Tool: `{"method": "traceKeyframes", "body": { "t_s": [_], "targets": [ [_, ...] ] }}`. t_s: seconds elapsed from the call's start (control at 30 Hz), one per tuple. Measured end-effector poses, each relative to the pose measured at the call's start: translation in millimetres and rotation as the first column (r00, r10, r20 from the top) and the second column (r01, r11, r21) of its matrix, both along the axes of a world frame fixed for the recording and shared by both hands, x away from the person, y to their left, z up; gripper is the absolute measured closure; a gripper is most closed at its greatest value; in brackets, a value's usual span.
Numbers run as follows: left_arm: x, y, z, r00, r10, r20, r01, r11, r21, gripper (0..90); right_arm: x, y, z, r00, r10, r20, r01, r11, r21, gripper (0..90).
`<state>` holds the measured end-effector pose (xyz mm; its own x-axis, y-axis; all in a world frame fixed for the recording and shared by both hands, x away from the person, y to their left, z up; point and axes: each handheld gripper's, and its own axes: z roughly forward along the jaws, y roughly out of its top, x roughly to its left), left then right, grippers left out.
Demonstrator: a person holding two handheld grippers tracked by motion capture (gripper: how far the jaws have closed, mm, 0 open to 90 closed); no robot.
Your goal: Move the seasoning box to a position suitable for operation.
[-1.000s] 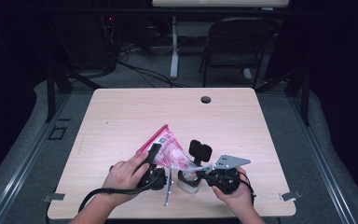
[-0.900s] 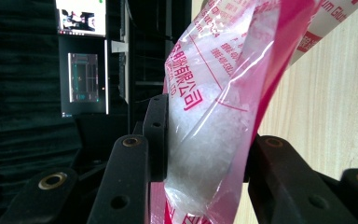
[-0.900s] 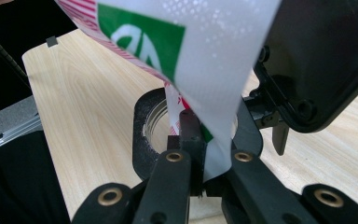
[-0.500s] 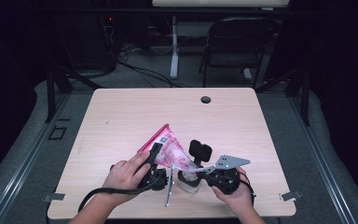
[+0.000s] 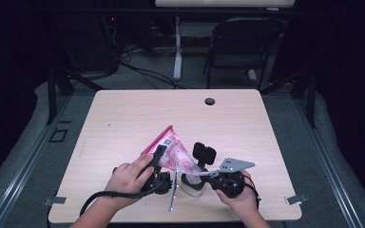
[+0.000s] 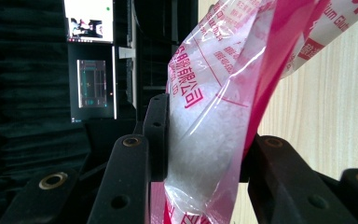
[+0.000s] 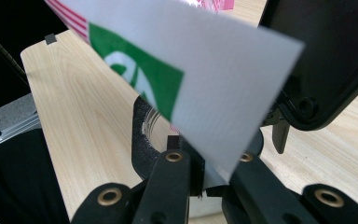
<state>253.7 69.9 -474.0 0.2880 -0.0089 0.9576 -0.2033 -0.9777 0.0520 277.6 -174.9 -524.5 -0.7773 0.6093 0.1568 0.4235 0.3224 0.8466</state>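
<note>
Nothing has shifted over the last second: the left gripper [image 5: 159,156] stays clamped on the pink bag [image 5: 173,151], and the right gripper [image 5: 208,175] keeps pinching its lower corner over the white container [image 5: 192,184], so pouring appears under way. The table [image 5: 123,118] edge lies close behind both grippers; open room lies ahead.

Even overhead light on the pale wooden worktop [image 5: 123,123], surroundings near black, only faint soft shadows beside the hands; high view soft and low in detail; the translucent pink-and-white plastic bag [image 6: 223,116] is backlit and sharp, while the white-and-green card [image 7: 200,88] is close-range and blurred.
</note>
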Motion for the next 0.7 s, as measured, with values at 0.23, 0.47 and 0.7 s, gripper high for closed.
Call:
{"method": "traceKeyframes", "body": {
  "t_s": [0.23, 0.47, 0.7],
  "targets": [
    [-0.1, -0.2, 0.2, 1.0, 0.0, 0.0, 0.0, 1.0, 0.0, 68.6, -0.1, 0.2, -0.1, 1.0, 0.0, -0.001, 0.0, 1.0, -0.003, 90.0],
    [0.0, -0.2, 0.3, 1.0, 0.0, -0.003, 0.0, 1.0, -0.003, 68.6, 0.0, 0.6, -0.8, 1.0, -0.002, -0.002, 0.002, 1.0, -0.002, 90.0],
    [-0.1, -0.2, 0.6, 1.0, -0.002, -0.002, 0.002, 1.0, -0.005, 68.6, -0.1, 0.7, -0.8, 1.0, -0.002, -0.003, 0.002, 1.0, -0.002, 90.0]
  ]
}}
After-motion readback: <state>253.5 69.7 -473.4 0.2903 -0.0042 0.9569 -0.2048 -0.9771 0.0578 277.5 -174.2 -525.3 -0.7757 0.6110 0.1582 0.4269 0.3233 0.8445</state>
